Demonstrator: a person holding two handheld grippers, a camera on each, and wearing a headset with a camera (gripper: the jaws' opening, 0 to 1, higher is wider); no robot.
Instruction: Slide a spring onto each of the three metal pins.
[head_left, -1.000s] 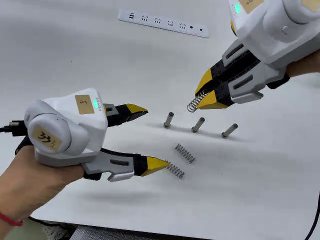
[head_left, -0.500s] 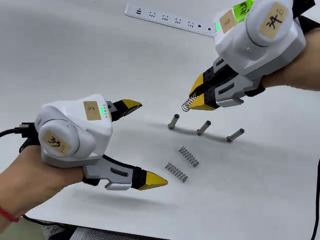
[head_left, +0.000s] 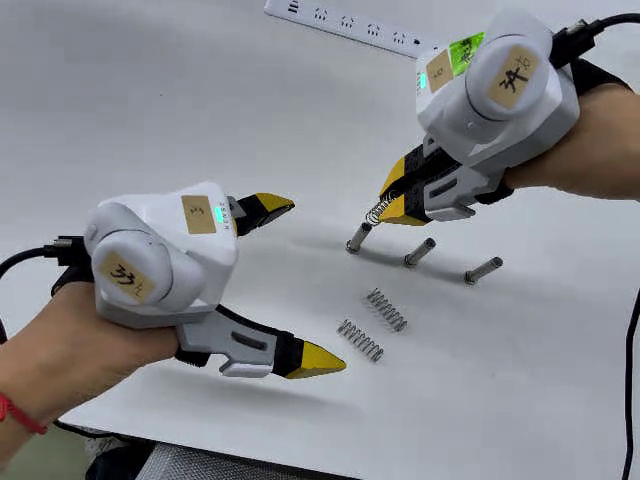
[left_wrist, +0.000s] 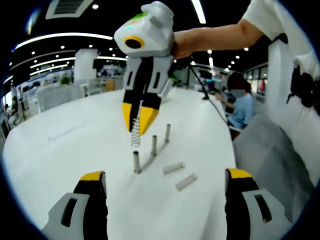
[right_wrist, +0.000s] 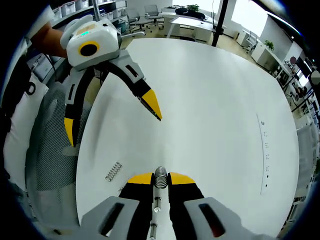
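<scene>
Spring 1 (head_left: 377, 211) of 3 is being clamped at the tips of the right gripper (head_left: 388, 204), just above pin 1 (head_left: 358, 237), possibly touching it. Straight lowering along the pin is being called for next. The left gripper (head_left: 305, 285) is being held with jaws apart, empty.

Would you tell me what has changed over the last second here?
The right hand-held gripper, shut on a spring, has come down to just above the leftmost pin. The left hand-held gripper stays open; two loose springs and the other pins are unmoved.

White power strip (head_left: 350, 25) flat on white workbench (head_left: 150, 120); seated person (left_wrist: 245, 112) beyond bench.
</scene>
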